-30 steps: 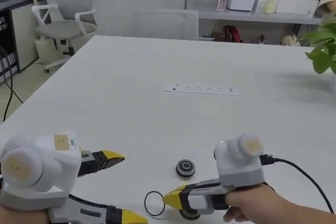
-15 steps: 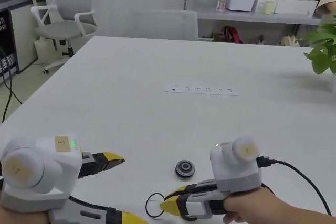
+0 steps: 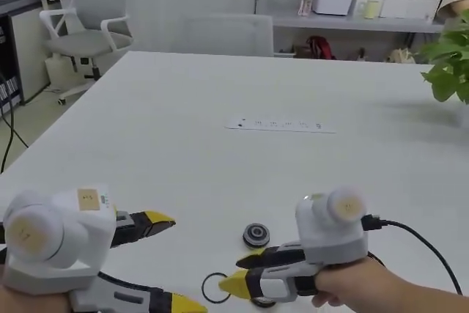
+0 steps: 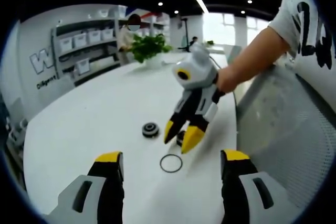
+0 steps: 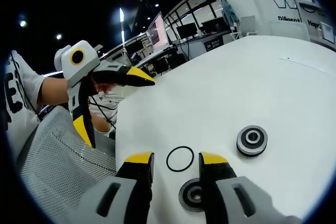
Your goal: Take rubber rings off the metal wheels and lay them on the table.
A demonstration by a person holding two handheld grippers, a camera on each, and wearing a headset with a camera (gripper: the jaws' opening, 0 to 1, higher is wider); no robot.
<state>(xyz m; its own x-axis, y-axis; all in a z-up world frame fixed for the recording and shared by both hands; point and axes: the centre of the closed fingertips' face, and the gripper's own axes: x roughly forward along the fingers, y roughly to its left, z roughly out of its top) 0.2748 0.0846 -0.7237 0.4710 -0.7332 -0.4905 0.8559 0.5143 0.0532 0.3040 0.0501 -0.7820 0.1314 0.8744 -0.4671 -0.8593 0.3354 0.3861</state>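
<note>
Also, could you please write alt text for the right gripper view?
The jaws of the right gripper stand open, with a metal wheel between them and a loose black rubber ring on the table ahead. A second wheel lies to the right; the left gripper, also open, hovers upper left.

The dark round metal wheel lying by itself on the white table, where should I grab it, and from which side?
Probably across its outer rim, coming down from above: the dark round metal wheel lies flat on the white table, face up, so its round edge gives the jaws two opposite sides.
</note>
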